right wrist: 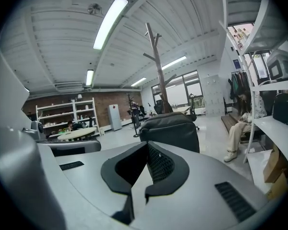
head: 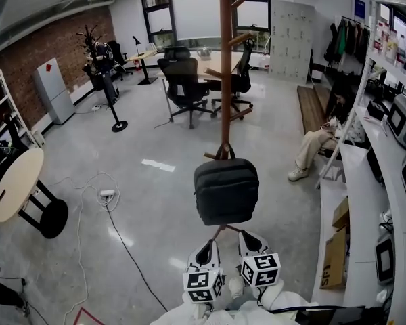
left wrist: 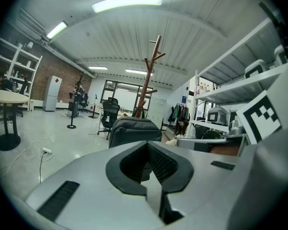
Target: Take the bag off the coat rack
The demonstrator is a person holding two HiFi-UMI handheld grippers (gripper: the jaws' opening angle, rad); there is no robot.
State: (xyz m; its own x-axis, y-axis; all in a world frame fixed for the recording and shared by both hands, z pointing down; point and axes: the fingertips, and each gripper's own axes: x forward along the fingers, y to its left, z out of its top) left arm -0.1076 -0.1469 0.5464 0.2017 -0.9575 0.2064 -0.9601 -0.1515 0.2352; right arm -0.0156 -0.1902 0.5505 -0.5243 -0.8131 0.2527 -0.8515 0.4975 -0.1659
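Observation:
A black bag (head: pixel 226 191) hangs by its handle from a low peg of the wooden coat rack (head: pixel 225 59), just above the floor. My left gripper (head: pixel 204 252) and right gripper (head: pixel 251 240) sit side by side just short of the bag's lower edge, apart from it, both shut and holding nothing. In the left gripper view the bag (left wrist: pixel 134 128) stands ahead beyond the closed left gripper (left wrist: pixel 147 150), with the rack (left wrist: pixel 146 80) rising behind it. The right gripper view shows the bag (right wrist: pixel 170 131) close ahead of the closed right gripper (right wrist: pixel 146 150).
White shelving (head: pixel 365 202) with devices and cardboard boxes (head: pixel 335 256) runs along the right. A person (head: pixel 314 147) sits on the floor beside it. Office chairs (head: pixel 186 87) stand behind the rack. A round table (head: pixel 17 181) and a power strip with cable (head: pixel 107 193) are at the left.

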